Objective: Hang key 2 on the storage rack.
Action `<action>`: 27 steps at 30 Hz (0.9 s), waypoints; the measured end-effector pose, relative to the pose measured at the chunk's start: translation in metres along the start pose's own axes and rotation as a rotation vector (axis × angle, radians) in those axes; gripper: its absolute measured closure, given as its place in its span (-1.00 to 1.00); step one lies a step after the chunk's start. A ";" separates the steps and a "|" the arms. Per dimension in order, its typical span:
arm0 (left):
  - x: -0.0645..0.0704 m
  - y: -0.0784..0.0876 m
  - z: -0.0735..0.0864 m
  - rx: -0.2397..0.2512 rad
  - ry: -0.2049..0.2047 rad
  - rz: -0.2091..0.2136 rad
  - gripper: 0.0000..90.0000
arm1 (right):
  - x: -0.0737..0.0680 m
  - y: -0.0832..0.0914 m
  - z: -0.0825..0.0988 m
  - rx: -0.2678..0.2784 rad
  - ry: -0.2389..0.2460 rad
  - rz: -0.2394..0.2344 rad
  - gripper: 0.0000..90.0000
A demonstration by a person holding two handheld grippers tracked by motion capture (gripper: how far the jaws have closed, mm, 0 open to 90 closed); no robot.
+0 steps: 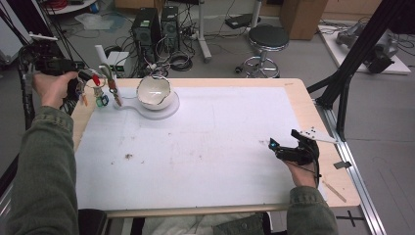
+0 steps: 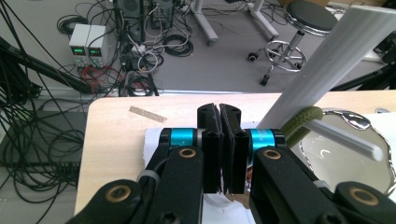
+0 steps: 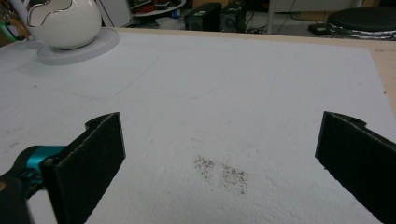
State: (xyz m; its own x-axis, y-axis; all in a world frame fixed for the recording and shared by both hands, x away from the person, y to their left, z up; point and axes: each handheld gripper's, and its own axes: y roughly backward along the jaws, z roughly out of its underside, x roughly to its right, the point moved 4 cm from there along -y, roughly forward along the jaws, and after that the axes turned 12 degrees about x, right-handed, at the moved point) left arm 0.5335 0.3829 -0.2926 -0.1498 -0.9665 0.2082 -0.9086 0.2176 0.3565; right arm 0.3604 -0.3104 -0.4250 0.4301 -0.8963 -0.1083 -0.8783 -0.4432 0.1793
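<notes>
- Right tongs (image 3: pixel 219 163) stood wide apart over the bench's white sheet (image 3: pixel 224 93).
- Left tongs (image 2: pixel 219 140) were pressed together, empty, beside the white bowl (image 1: pixel 155 91).

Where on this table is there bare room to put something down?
The widest free patch is the white mat, from the bowl on its round stand down to the near edge, and across to the right gripper. It carries just a few dark specks. The far left corner is crowded: the bowl, a white post with hanging trinkets, and the left gripper.
</notes>
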 end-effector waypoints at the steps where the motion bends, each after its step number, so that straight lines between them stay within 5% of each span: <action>1: 0.000 -0.001 0.000 0.002 0.004 0.001 0.94 | 0.000 0.000 0.000 -0.004 -0.004 0.000 -0.99; 7: 0.002 -0.008 0.000 0.000 0.015 0.002 0.94 | 0.000 0.000 0.003 -0.015 0.004 -0.006 -0.99; 15: 0.014 -0.021 -0.009 -0.013 -0.021 0.008 0.94 | 0.003 0.005 0.004 -0.017 0.001 -0.001 -0.99; 24: 0.010 -0.031 -0.002 -0.063 -0.005 -0.008 0.93 | 0.004 0.008 0.005 -0.020 -0.004 0.001 -0.99; 26: 0.011 -0.031 -0.002 -0.054 -0.008 -0.005 0.91 | 0.003 0.009 0.004 -0.015 -0.007 0.002 -0.99; 27: 0.012 -0.030 -0.003 -0.043 0.007 -0.001 0.73 | 0.004 0.010 0.004 -0.014 -0.009 0.003 -0.99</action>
State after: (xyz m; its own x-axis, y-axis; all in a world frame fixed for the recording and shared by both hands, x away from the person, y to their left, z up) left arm 0.5599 0.3657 -0.2980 -0.1456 -0.9659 0.2139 -0.8912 0.2219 0.3956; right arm 0.3523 -0.3182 -0.4276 0.4253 -0.8975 -0.1168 -0.8766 -0.4406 0.1934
